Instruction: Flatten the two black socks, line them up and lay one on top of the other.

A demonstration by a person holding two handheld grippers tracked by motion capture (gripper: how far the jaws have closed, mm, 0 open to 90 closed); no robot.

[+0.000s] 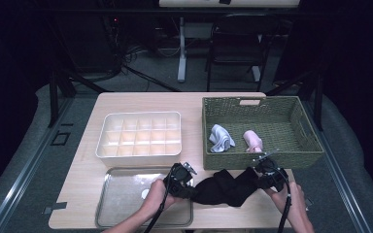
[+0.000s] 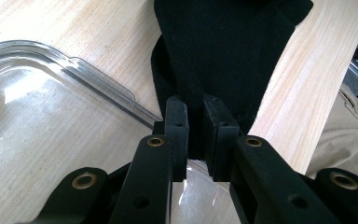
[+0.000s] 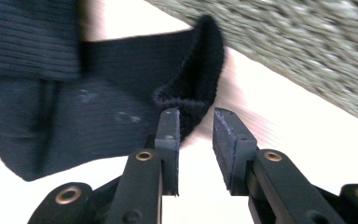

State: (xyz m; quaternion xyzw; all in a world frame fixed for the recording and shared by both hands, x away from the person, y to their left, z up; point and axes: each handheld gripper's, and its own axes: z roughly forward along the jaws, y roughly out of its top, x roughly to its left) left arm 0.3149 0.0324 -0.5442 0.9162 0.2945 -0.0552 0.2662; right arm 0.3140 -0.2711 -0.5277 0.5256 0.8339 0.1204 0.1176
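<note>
while the cloth lies slack: notes from the table's near edge
cloth: black knit, spread between both grippers, in front of the basket, right of the tray
left gripper: jaws narrow, pinching the cloth's near end
right gripper: jaws a little apart, a curled ribbed edge at the left pad; nothing gripped
handling: judged light, soft, limp; will sag and fold, not slippery, not fragile
where to hold: the ribbed hem or a corner, pinched through both layers
risk: a thin bite may slip off the knit
nearby: divided box behind the tray; blue cloth and pink cloth in the basket
</note>
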